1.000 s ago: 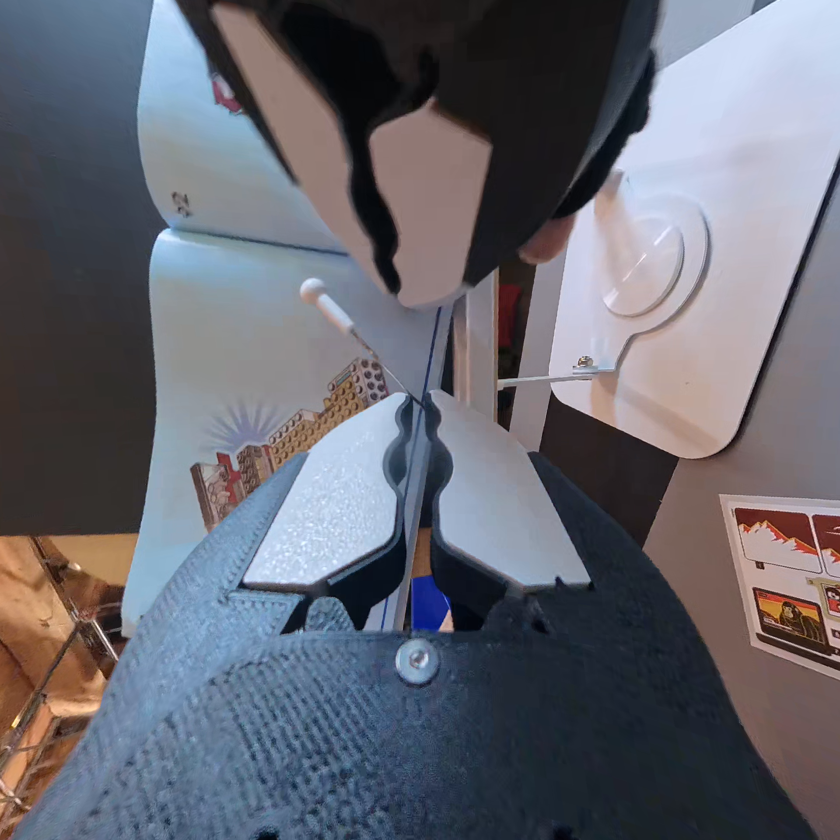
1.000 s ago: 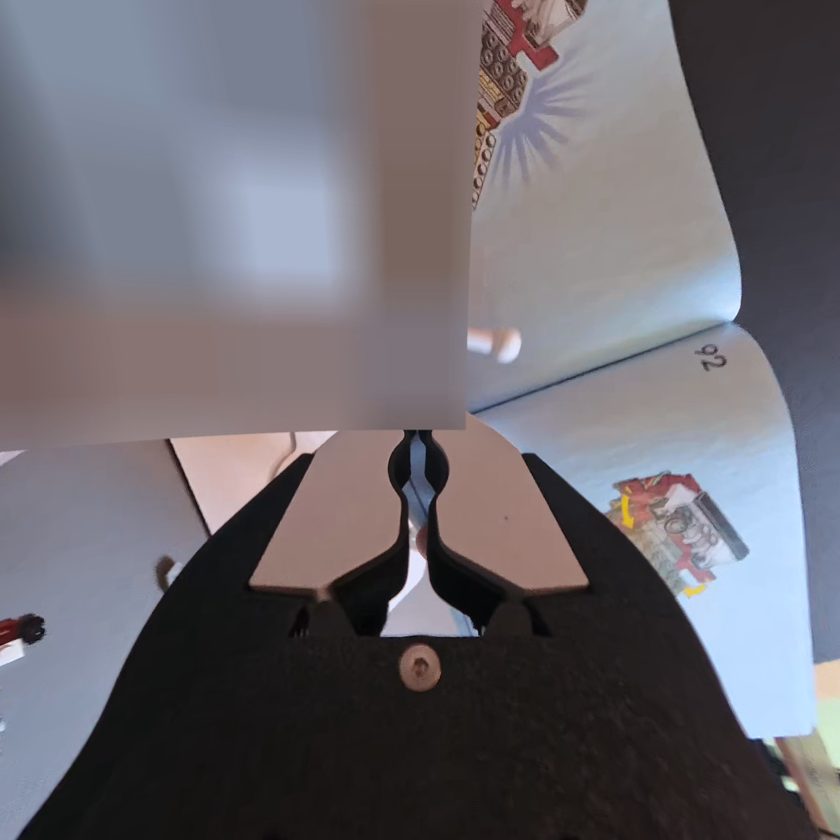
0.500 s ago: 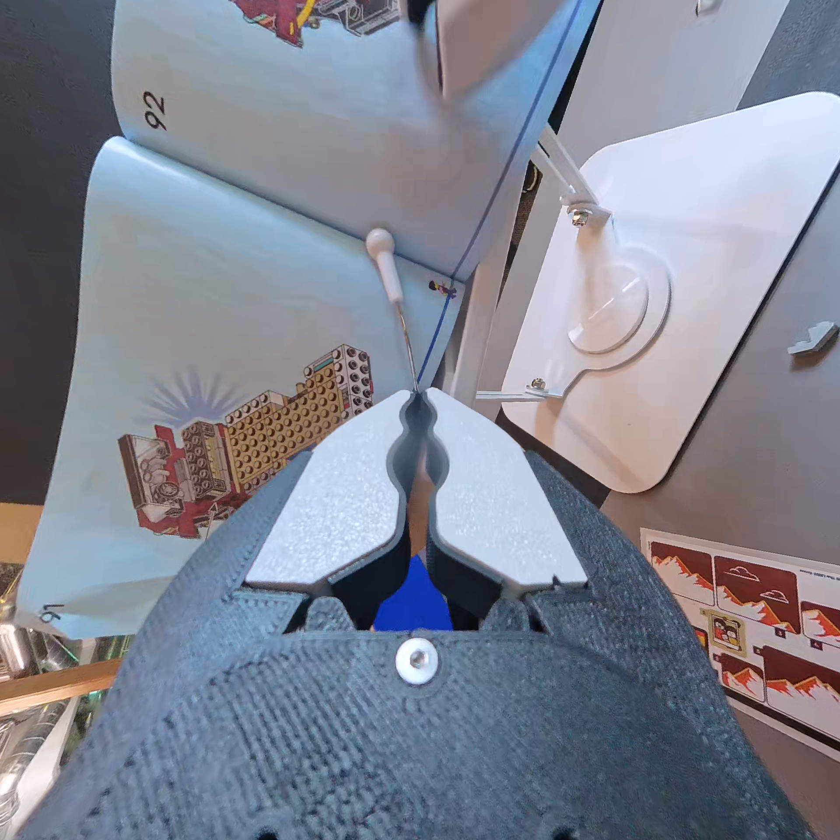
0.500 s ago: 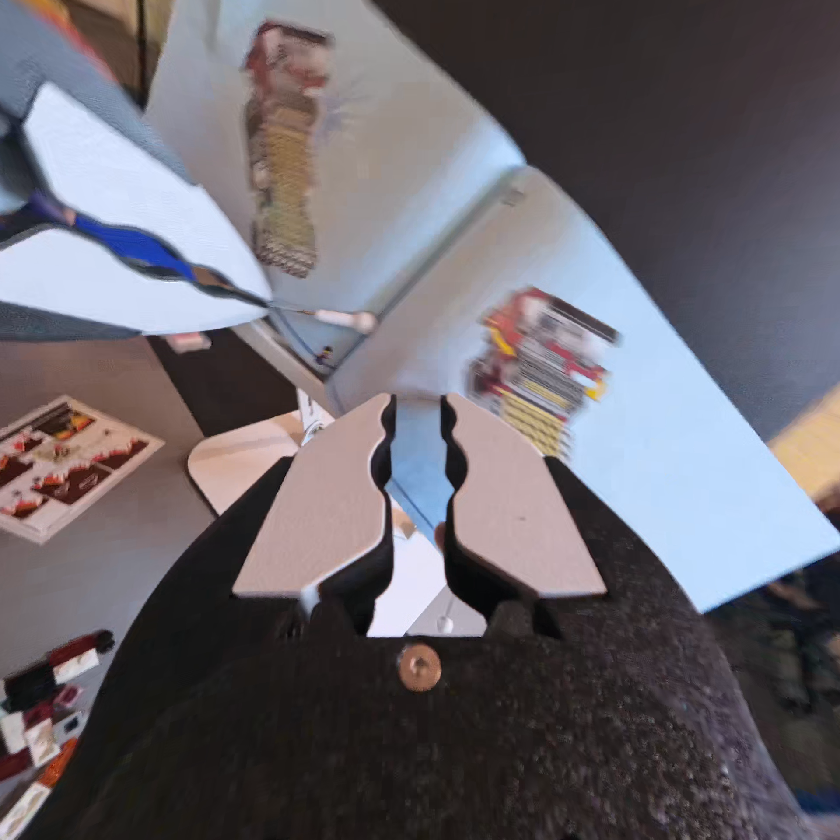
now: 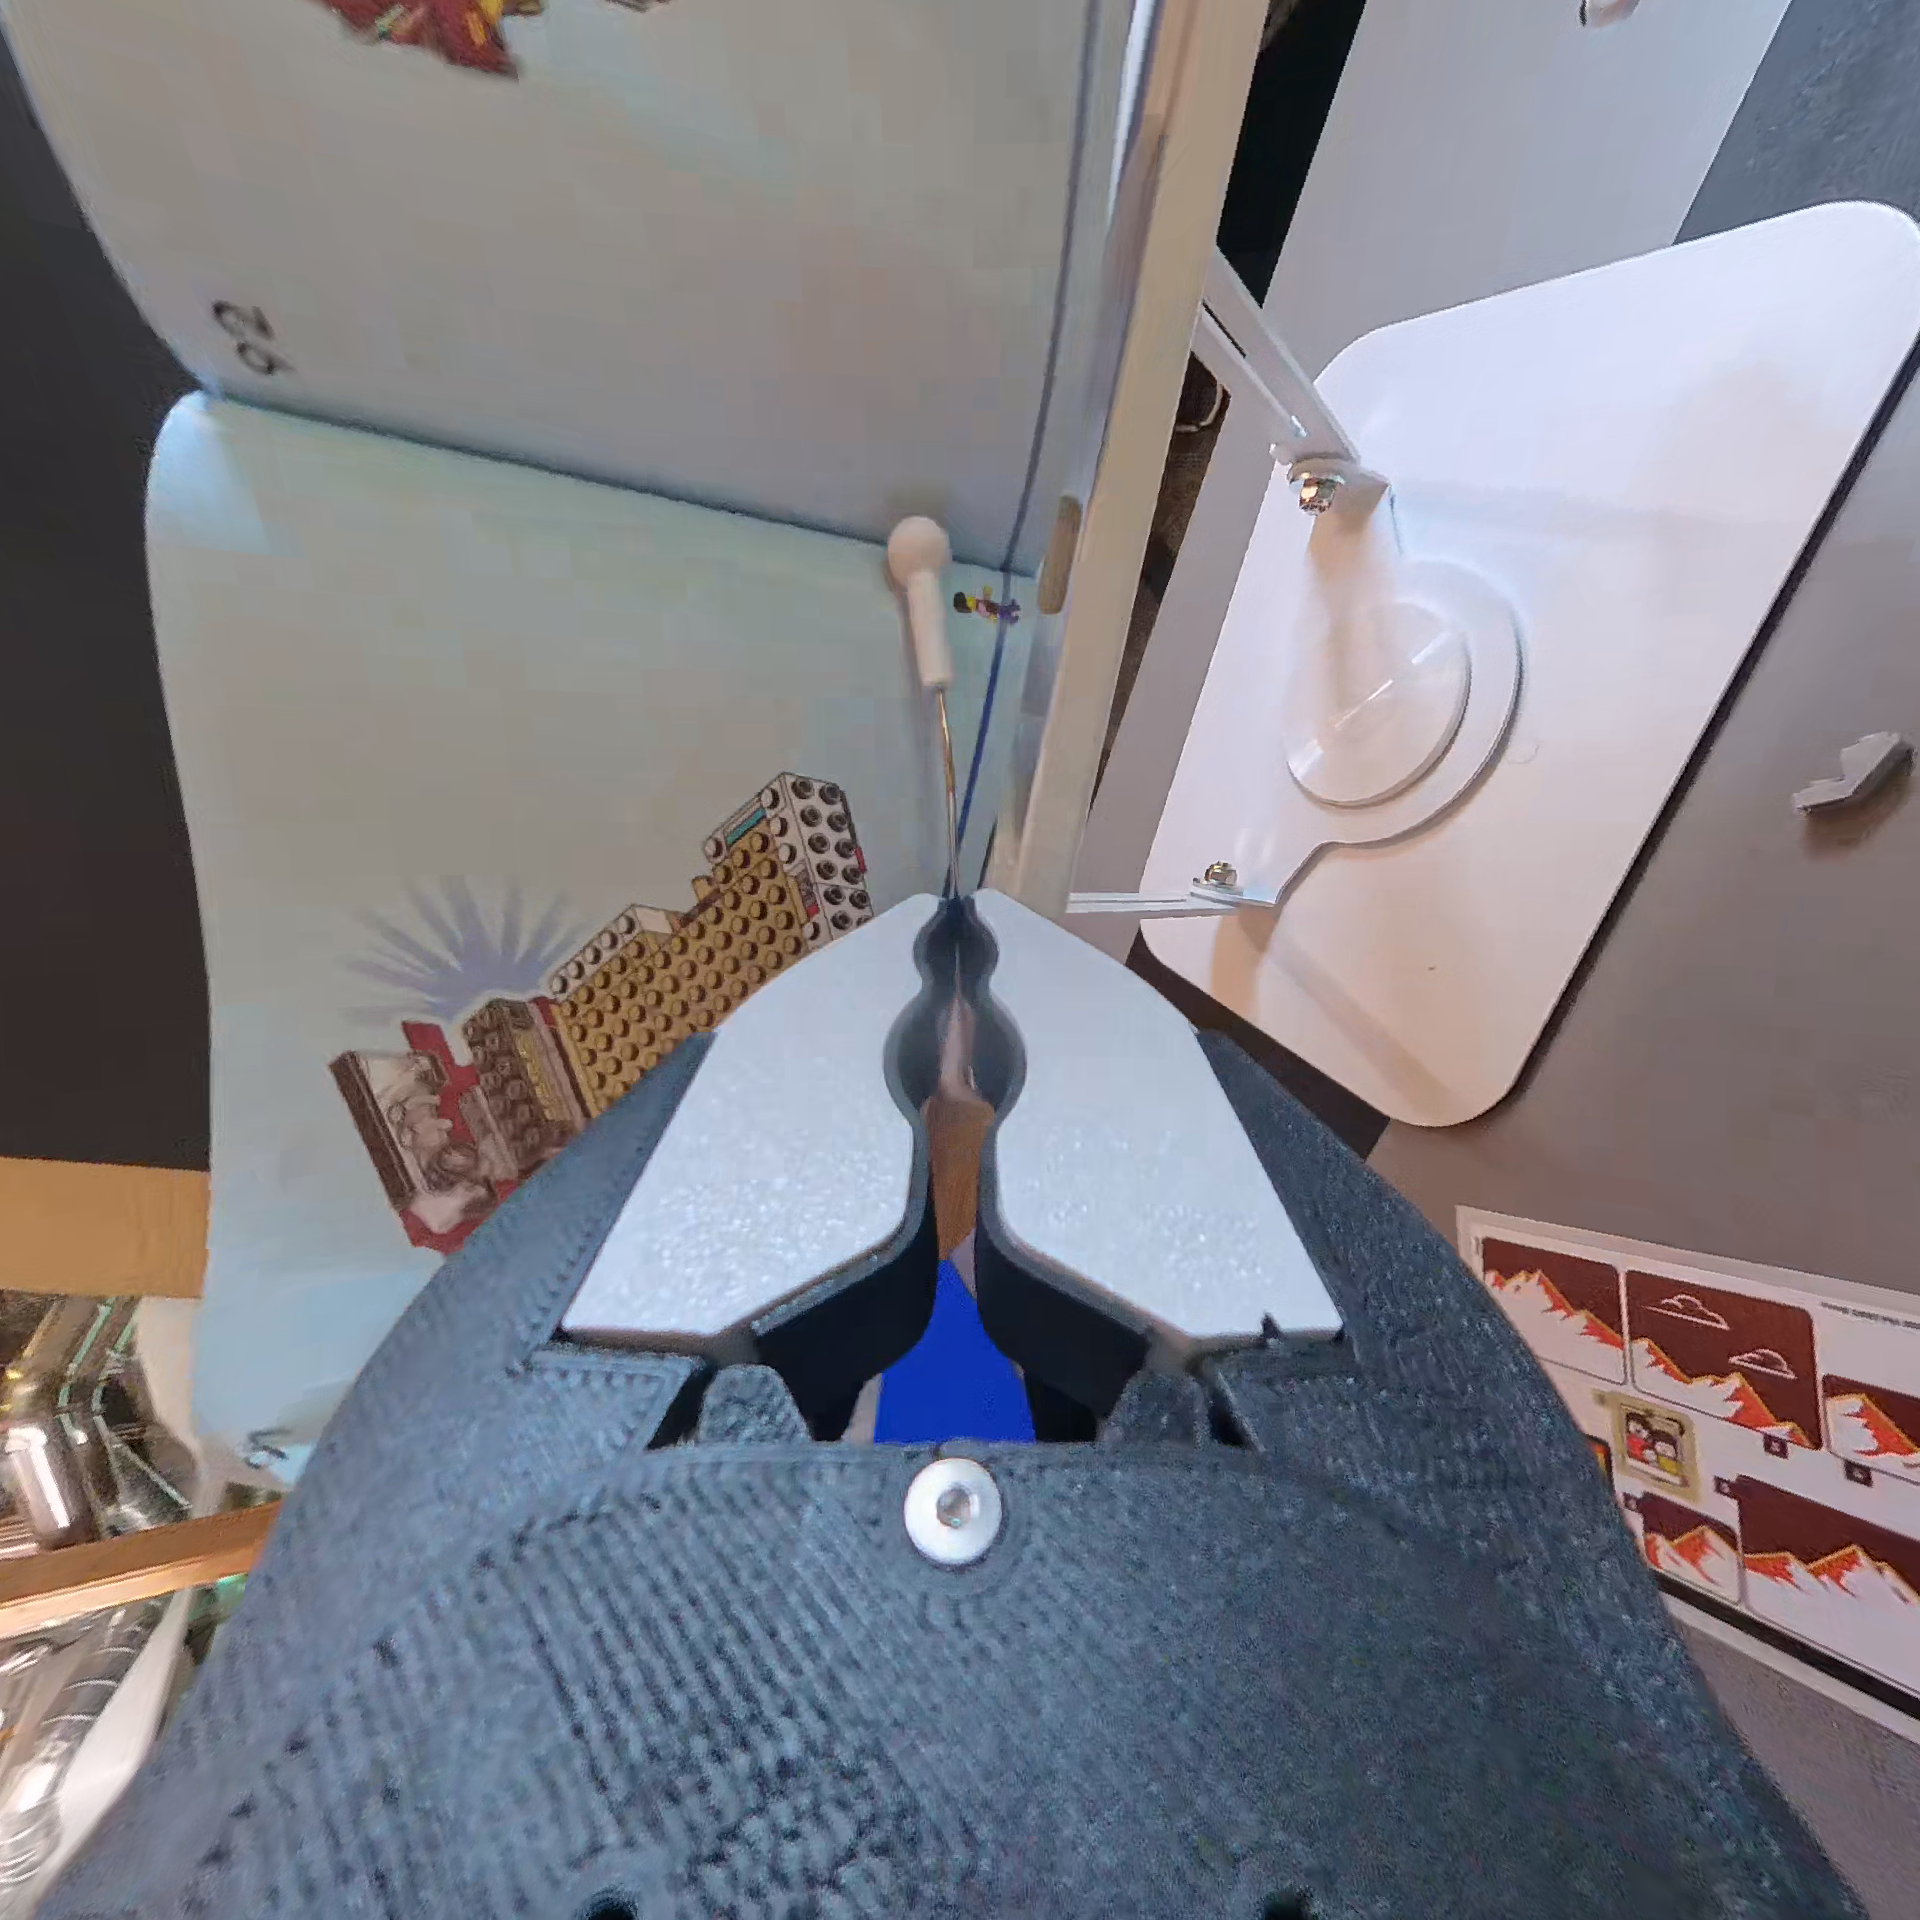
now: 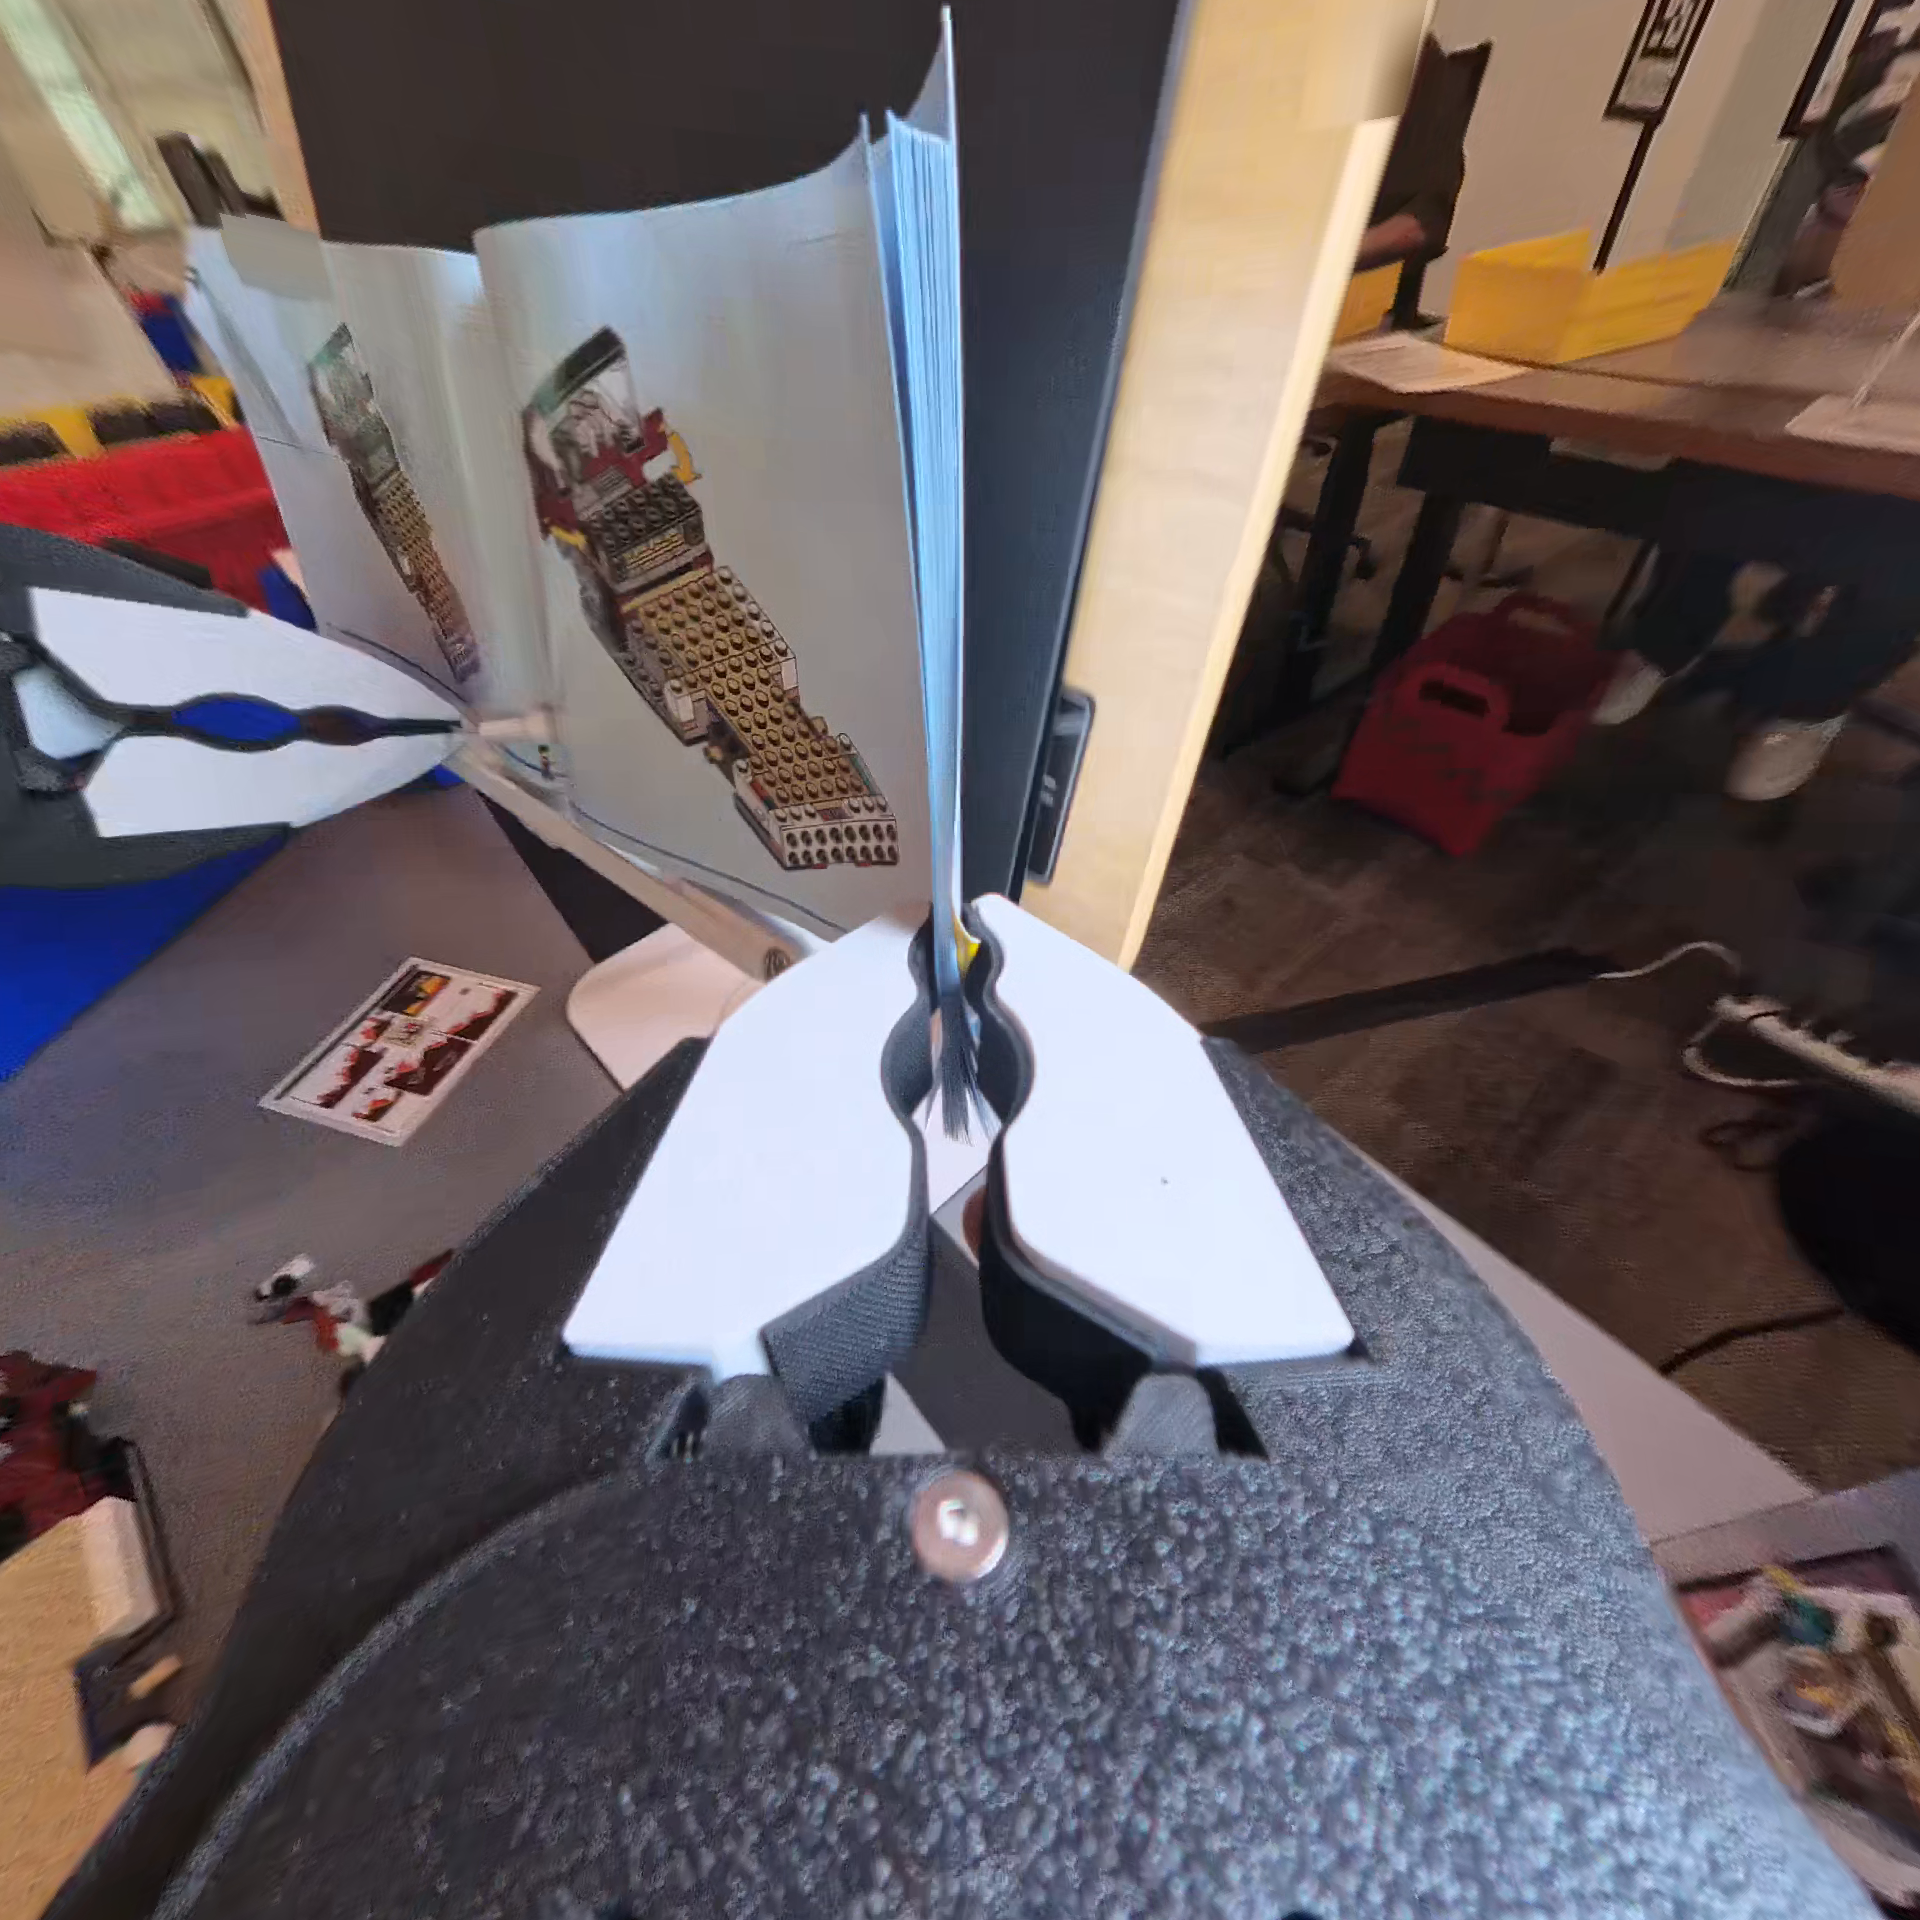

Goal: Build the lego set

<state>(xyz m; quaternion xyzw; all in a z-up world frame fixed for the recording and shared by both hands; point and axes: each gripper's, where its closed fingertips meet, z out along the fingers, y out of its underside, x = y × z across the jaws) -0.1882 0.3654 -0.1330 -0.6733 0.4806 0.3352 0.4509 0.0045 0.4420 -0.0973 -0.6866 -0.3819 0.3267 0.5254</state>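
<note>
Swung away from the open pages since half a second ago, with right gripper (image 6: 951, 920) gone from parted jaws to clenched on a sheaf of page edges of the instruction booklet (image 6: 727, 416). Left wrist view: left gripper (image 5: 954, 902) clenched on a thin wire page-holder arm (image 5: 940, 769) with white tip (image 5: 918, 545), lying against the booklet (image 5: 540, 675) on a white stand (image 5: 1558, 727), sticker sheet (image 5: 1714, 1434) on the grey table (image 5: 1714, 1091). Right wrist view: pages pinched edge-on between both pads; left gripper (image 6: 457, 724) far left, shut beside the booklet's lower edge; loose bricks (image 6: 343, 1309) on the table.
</note>
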